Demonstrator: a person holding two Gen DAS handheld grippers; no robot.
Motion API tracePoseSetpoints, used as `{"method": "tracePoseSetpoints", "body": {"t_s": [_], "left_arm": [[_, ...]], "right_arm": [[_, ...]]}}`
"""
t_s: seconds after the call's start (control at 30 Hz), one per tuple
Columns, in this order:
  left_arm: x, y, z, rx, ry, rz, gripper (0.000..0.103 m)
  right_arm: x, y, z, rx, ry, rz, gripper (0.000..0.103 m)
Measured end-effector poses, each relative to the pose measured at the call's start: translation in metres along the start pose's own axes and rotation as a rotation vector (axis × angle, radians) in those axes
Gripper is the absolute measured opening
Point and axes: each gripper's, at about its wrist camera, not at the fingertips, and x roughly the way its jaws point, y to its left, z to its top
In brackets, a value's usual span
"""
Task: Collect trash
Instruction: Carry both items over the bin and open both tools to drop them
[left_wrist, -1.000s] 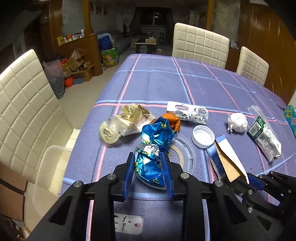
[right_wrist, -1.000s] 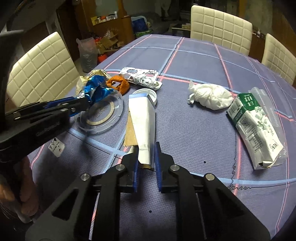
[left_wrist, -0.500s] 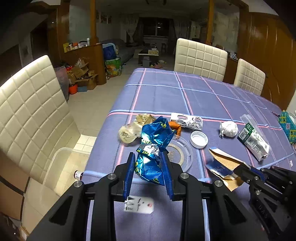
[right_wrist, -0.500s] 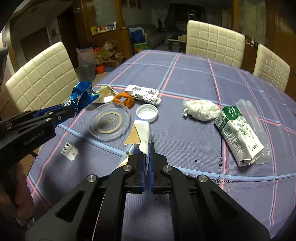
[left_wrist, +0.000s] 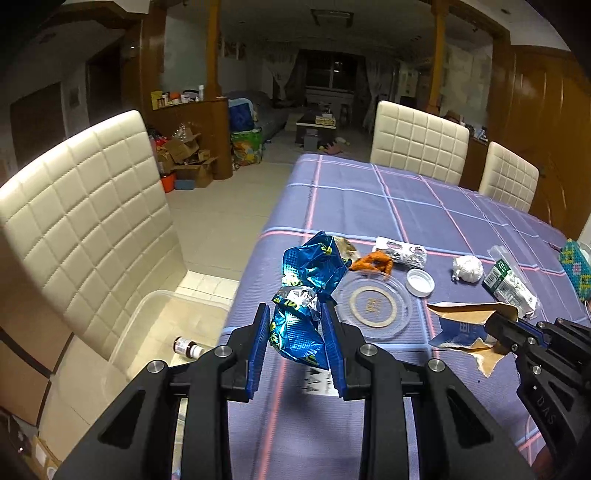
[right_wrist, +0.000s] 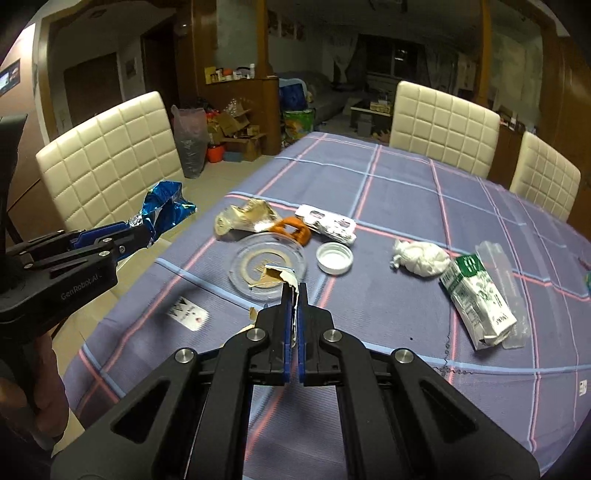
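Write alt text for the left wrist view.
The left tongs grip a crumpled blue foil wrapper above the edge of a purple checked table. At right, the right tongs hold a torn carton.

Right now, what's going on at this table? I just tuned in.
A person is clearing trash off the table with a gripper in each hand. The left gripper is shut on a crumpled blue foil wrapper, held up near the table's edge, above a clear plastic bin on the floor. The right gripper is clamped on a torn, flattened carton, lifted off the cloth. A clear round lid, white cap, tissue wad and milk carton lie on the table.
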Motion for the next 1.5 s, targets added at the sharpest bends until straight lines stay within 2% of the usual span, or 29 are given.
{"method": "tracePoseSetpoints", "body": {"t_s": [0.83,1.03,1.37,1.4,1.43,1.5], "left_arm": [[-0.016,0.118,-0.01,-0.135,-0.033,0.211,0.029],[-0.006,0.151,-0.015,-0.191,0.0,0.249,0.029],[0.017,0.172,-0.02,-0.219,0.047,0.268,0.031],[0.019,0.173,-0.02,-0.22,0.053,0.266,0.038],[0.021,0.173,-0.02,-0.222,0.056,0.263,0.056],[0.023,0.178,-0.021,-0.235,0.044,0.271,0.077]], "right_arm": [[0.04,0.127,0.05,-0.215,-0.005,0.147,0.003],[0.054,0.151,0.057,-0.257,0.007,0.179,0.003],[0.083,0.173,0.067,-0.278,0.042,0.204,0.003],[0.086,0.174,0.068,-0.278,0.046,0.207,0.003],[0.088,0.175,0.069,-0.278,0.05,0.208,0.003],[0.093,0.177,0.069,-0.28,0.056,0.21,0.003]]}}
